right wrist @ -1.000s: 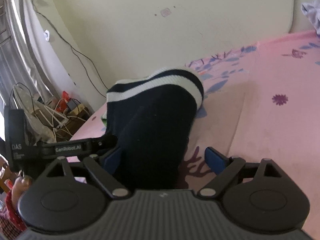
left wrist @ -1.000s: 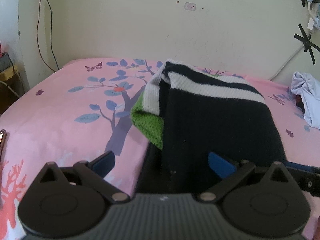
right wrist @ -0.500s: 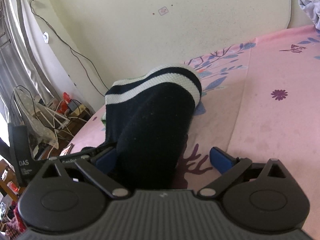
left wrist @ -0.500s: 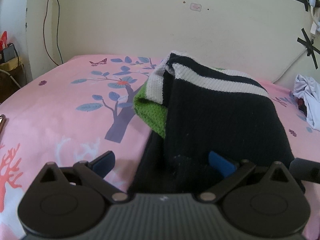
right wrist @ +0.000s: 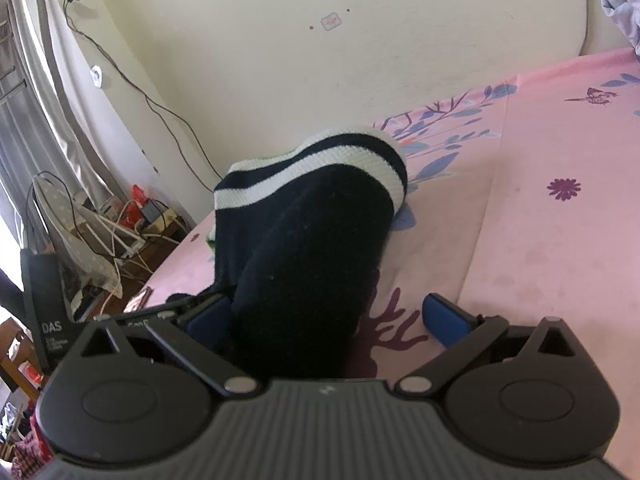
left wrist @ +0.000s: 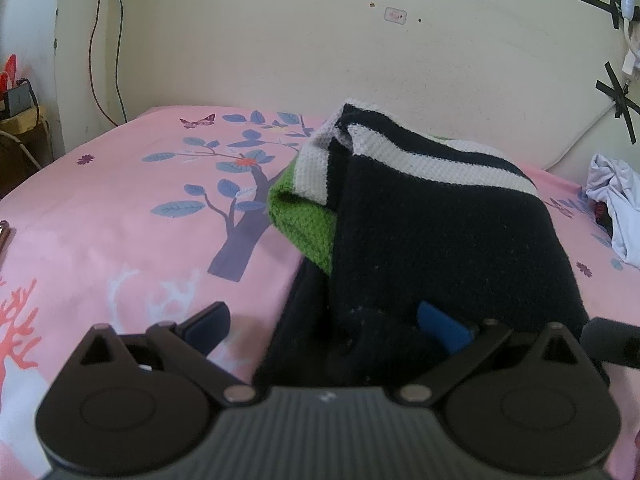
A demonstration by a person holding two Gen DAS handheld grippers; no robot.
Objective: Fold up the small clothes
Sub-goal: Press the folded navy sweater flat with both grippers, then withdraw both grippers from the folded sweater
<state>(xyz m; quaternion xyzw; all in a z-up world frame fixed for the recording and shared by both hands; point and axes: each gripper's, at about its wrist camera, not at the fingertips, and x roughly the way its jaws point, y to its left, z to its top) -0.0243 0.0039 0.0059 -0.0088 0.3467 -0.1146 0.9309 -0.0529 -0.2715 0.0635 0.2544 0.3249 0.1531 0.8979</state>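
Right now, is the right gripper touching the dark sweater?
Cannot tell. In the right wrist view the right gripper is open; the sweater lies between its fingers, hiding one finger's edge, clear of the other.

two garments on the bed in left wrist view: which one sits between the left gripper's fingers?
The black knit garment with white stripes; it lies between the open left gripper fingers. The crumpled white garment lies apart at the bed's right edge.

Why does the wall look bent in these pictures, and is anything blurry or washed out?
Left wrist view: fisheye bends the wall; the dark knit garment goes soft up close. Right wrist view: the same bending, and the pink bedsheet looks washed out.
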